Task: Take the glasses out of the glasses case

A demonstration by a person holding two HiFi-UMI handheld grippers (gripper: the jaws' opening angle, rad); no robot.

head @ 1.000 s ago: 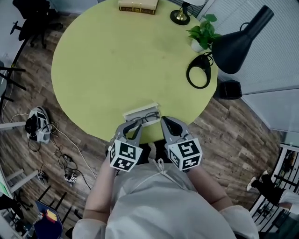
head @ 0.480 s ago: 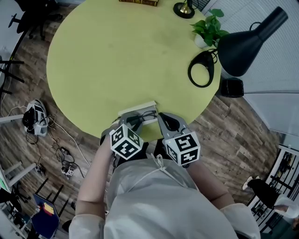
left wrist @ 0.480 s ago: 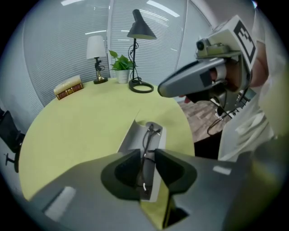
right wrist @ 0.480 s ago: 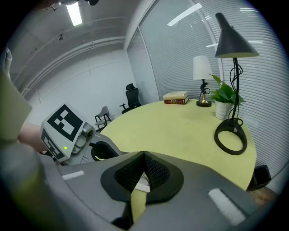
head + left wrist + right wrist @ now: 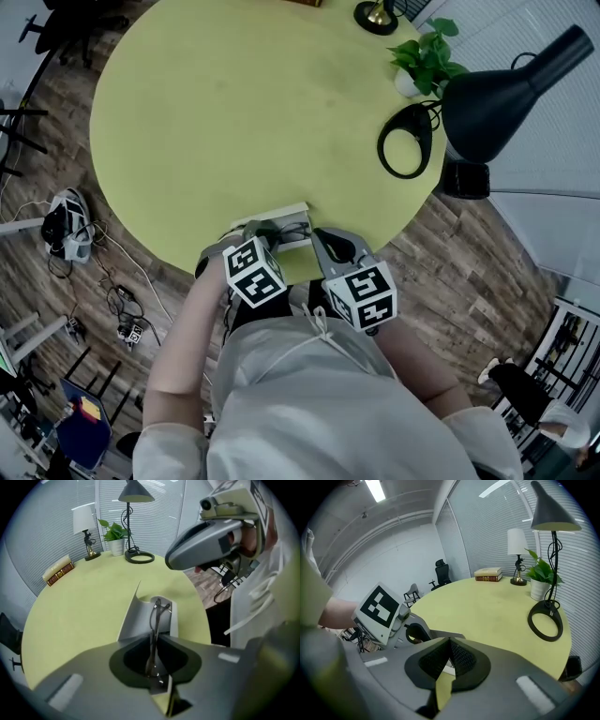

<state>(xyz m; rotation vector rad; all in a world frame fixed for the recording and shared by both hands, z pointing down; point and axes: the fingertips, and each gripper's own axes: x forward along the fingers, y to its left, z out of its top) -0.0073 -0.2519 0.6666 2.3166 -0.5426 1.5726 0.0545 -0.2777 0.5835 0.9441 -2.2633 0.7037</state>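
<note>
Pinches the glasses (image 5: pixel 154 618) in the left gripper (image 5: pixel 265 232), at the open glasses case (image 5: pixel 132 620) on the table (image 5: pixel 234 112). Holds the right gripper (image 5: pixel 321 236) clenched on nothing, just beside.

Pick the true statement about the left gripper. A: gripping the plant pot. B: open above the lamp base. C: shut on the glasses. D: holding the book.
C: in the left gripper view, the left gripper has its jaws closed on the thin dark frame of the glasses, at the open glasses case.
</note>
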